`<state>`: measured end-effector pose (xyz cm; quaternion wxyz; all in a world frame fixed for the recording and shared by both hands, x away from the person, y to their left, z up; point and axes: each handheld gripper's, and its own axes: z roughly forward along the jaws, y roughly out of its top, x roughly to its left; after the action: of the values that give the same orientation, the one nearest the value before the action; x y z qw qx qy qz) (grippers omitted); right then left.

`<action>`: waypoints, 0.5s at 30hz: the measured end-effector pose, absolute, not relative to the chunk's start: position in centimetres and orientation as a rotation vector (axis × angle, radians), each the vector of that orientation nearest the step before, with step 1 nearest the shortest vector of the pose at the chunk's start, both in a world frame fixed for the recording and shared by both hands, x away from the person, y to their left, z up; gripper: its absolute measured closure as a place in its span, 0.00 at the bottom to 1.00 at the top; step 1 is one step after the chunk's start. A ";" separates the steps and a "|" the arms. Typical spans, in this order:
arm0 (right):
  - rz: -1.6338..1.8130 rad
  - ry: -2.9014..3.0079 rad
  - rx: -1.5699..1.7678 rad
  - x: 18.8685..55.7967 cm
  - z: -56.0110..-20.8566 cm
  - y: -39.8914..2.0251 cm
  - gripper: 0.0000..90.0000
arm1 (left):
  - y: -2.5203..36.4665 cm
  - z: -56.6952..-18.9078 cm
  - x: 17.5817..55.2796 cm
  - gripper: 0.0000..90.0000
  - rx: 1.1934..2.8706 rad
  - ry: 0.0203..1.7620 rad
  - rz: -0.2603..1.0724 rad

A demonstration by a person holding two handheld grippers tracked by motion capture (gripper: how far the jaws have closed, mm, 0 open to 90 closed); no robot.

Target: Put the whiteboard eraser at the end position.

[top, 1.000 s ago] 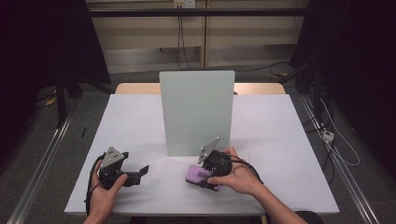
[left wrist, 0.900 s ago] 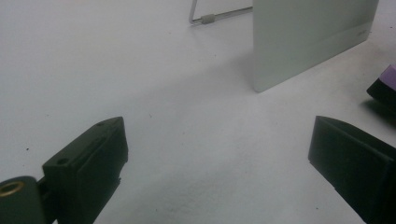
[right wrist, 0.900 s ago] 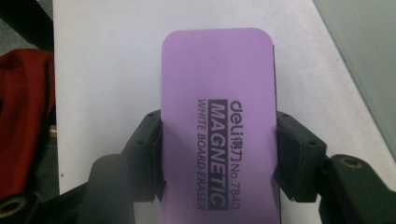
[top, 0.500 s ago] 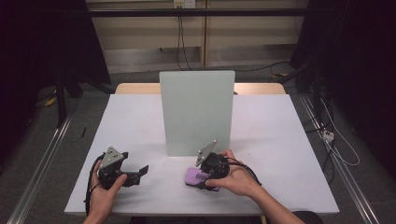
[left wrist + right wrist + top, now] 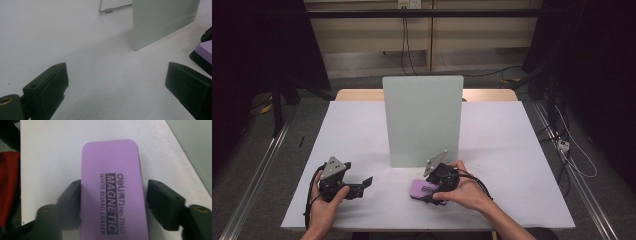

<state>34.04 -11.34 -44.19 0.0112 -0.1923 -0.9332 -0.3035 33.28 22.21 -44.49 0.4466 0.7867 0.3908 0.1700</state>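
Observation:
A purple magnetic whiteboard eraser [image 5: 421, 188] [image 5: 112, 190] lies flat on the white table [image 5: 512, 150], in front of an upright pale board [image 5: 422, 120]. My right gripper [image 5: 430, 193] [image 5: 115, 184] straddles the eraser. Its jaws have just been opening: the left pad still sits against the eraser's side, while a gap shows at the right pad. My left gripper [image 5: 361, 186] [image 5: 116, 67] rests at the front left of the table, open, with bare table between its jaws. Its view catches the eraser's corner [image 5: 205, 50] at the far right.
The board [image 5: 160, 20] stands mid-table on a thin metal wire stand [image 5: 105, 10]. Dark floor, cables and rails surround the table. A red object [image 5: 10, 185] shows at the left edge of the right gripper view.
The grey plate on the right gripper has tilted slightly, and the eraser stays at the same spot on the table. The left hand has not moved.

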 end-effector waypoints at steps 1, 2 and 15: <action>-0.955 -2.905 -0.604 34.1 -44.2 -11.4 0.28 | 22.2 -44.5 33.3 0.05 1.949 0.966 0.422; -0.963 -2.901 -0.620 34.1 -44.1 -11.4 0.25 | 22.2 -44.5 33.3 0.05 1.947 0.968 0.421; -1.026 -2.901 -0.658 34.1 -44.0 -11.4 0.10 | 22.3 -44.4 33.3 0.05 1.946 0.966 0.424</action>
<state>34.11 -11.44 -43.97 -0.0025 -0.2090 -0.9219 -0.3262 33.31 22.29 -44.42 0.4476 0.7862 0.3903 0.1711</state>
